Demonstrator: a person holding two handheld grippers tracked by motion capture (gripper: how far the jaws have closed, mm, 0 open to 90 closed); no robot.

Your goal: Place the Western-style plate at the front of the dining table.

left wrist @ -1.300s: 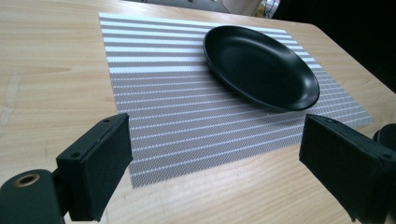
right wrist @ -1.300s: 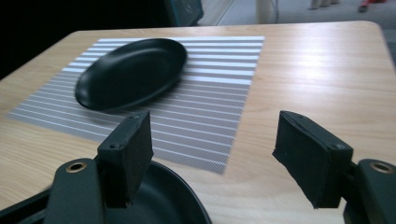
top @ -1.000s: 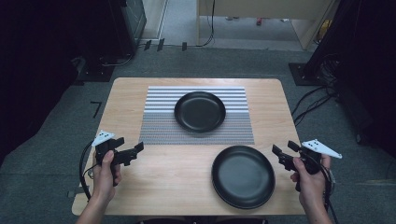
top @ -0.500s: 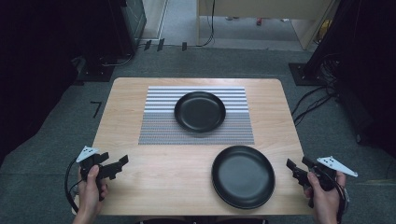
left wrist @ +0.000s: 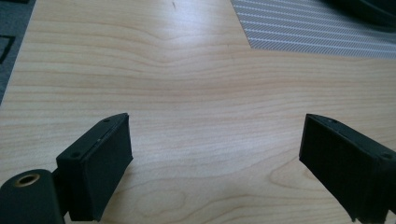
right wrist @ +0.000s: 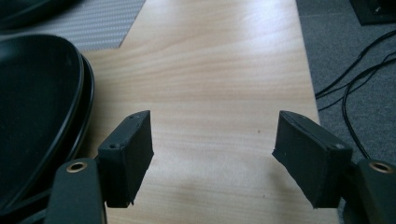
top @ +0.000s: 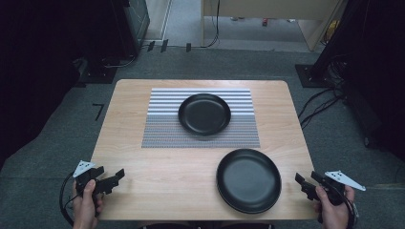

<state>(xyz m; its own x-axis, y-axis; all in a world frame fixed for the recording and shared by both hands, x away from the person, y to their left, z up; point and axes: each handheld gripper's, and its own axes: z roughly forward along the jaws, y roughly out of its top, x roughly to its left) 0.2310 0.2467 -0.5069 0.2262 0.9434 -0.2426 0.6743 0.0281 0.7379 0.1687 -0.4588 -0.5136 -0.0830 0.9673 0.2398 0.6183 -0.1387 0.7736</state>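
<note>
A black plate (top: 204, 113) sits on the striped placemat (top: 162, 133) at the middle of the wooden table (top: 143, 162). Near the front right lies a larger black plate (top: 248, 180); in the right gripper view this plate (right wrist: 32, 107) shows two rims, like a stack of two. My left gripper (top: 114, 179) is open over the table's front left corner, with bare wood between its jaws (left wrist: 215, 140). My right gripper (top: 302, 185) is open at the front right edge, just right of the near plate, holding nothing (right wrist: 212, 135).
Grey carpet surrounds the table. Cables (top: 320, 102) run over the floor on the right, and dark equipment (top: 133, 19) stands behind the table at the left. The placemat's corner (left wrist: 317, 32) lies ahead and to the right of the left gripper.
Both hands have drawn back toward the table's front edge and outward to its corners. Both grippers have stayed open. The plates have not moved.
</note>
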